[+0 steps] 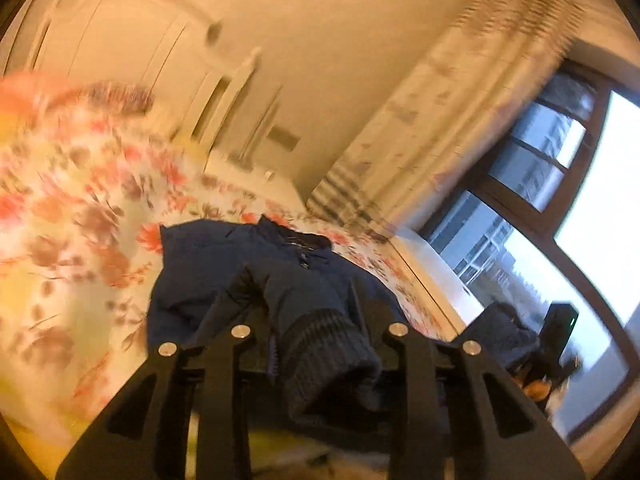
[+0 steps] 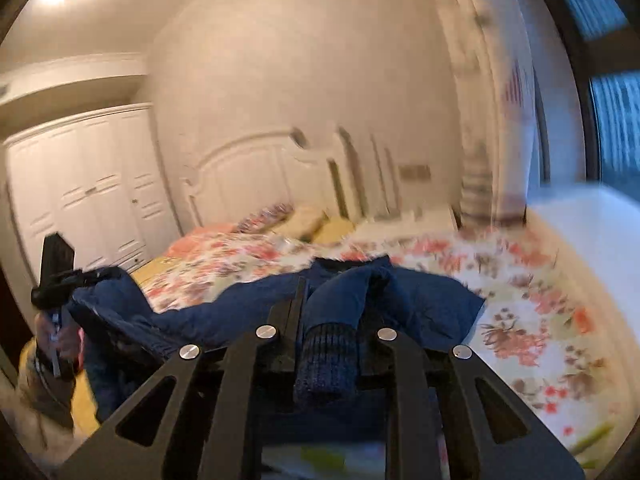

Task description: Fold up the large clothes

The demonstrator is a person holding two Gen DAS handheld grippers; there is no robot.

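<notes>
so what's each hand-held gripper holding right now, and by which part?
Both hold the navy jacket by its ribbed sleeve cuffs: the left hand-held gripper is shut on one cuff, the right hand-held gripper on the other cuff.

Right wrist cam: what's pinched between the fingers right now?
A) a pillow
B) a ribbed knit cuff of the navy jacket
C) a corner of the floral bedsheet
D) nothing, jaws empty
B: in the right wrist view the right gripper is shut on the ribbed knit cuff, whose sleeve runs back to the navy jacket lying on the floral bedsheet.
</notes>
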